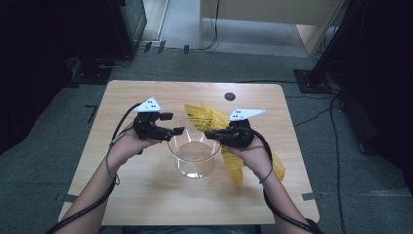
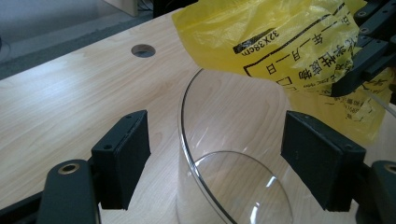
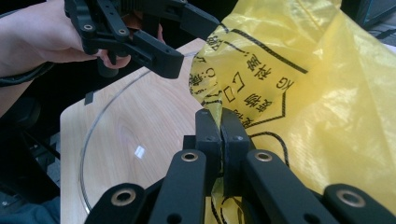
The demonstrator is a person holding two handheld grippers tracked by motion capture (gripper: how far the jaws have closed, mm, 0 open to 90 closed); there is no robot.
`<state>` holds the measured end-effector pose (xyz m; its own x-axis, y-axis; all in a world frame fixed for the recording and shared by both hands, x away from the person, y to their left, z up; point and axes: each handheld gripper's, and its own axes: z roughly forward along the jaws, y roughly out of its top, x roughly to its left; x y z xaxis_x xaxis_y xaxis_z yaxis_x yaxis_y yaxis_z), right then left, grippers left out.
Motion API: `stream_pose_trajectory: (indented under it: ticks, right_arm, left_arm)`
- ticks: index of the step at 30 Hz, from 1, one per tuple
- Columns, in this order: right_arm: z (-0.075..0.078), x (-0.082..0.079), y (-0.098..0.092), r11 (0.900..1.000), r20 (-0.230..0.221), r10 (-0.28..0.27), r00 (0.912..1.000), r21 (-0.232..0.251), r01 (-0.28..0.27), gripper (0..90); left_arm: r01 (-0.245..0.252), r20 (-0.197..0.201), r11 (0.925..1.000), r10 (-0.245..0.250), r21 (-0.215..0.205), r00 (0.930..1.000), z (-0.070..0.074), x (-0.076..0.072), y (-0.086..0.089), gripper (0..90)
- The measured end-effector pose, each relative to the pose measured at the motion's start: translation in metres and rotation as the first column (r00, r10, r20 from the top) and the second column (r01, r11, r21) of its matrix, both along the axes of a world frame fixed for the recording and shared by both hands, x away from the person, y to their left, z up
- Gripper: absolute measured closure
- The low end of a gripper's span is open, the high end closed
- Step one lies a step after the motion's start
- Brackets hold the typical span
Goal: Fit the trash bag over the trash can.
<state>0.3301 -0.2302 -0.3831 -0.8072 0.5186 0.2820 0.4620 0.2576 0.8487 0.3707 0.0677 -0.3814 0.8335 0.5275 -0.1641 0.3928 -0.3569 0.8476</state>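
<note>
A clear, round glass bowl [image 1: 195,155] stands near the middle of a light wooden desk [image 1: 146,195] with rounded corners, somewhat toward the near edge. A crumpled yellow plastic bag printed with black characters [image 1: 234,163] lies just beyond and to the right of the bowl, reaching from the far side of the rim down toward the desk's right edge. The right gripper [image 3: 221,122], held in the right hand [image 1: 253,151], has its two black jaws pressed together on a fold of the bag, above the bowl's right rim. The left gripper [image 2: 217,154], held in the left hand [image 1: 127,144], has its jaws spread wide with nothing between the pads; in the left gripper view the bowl's rim passes through the gap, untouched. A small dark round hole [image 1: 230,96] sits in the desk near its far edge.
</note>
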Motion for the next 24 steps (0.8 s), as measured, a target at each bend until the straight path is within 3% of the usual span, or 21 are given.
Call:
stream_pose_trajectory:
  ticks: [7,12,19,21,24]
  right_arm:
    - [0.006,0.001,0.001,1.000,-0.010,0.026,0.9996,0.016,-0.026,89.6]
    - [-0.001,0.002,0.004,0.995,-0.020,0.078,0.9968,-0.057,-0.079,89.4]
    - [-0.007,0.003,0.006,0.990,-0.041,0.121,0.9918,-0.061,-0.124,88.5]
    - [-0.008,0.004,0.006,0.990,-0.048,0.130,0.9904,-0.055,-0.132,88.5]
    - [-0.008,0.003,0.005,0.989,-0.053,0.138,0.9890,-0.046,-0.141,88.2]
  left_arm:
    - [0.019,-0.014,0.9998,-0.019,0.003,0.9997,-0.005,0.003,-0.014,23.4]
    - [0.028,0.020,0.9996,-0.028,0.008,0.9994,0.001,0.000,-0.018,23.2]
    - [0.052,0.078,0.9978,-0.049,-0.041,0.9958,0.009,-0.003,-0.018,19.1]
    - [0.058,0.092,0.9973,-0.054,-0.045,0.9943,0.009,-0.004,-0.020,19.1]
    - [0.078,0.099,0.9968,-0.075,-0.018,0.9922,0.005,-0.004,-0.024,19.3]
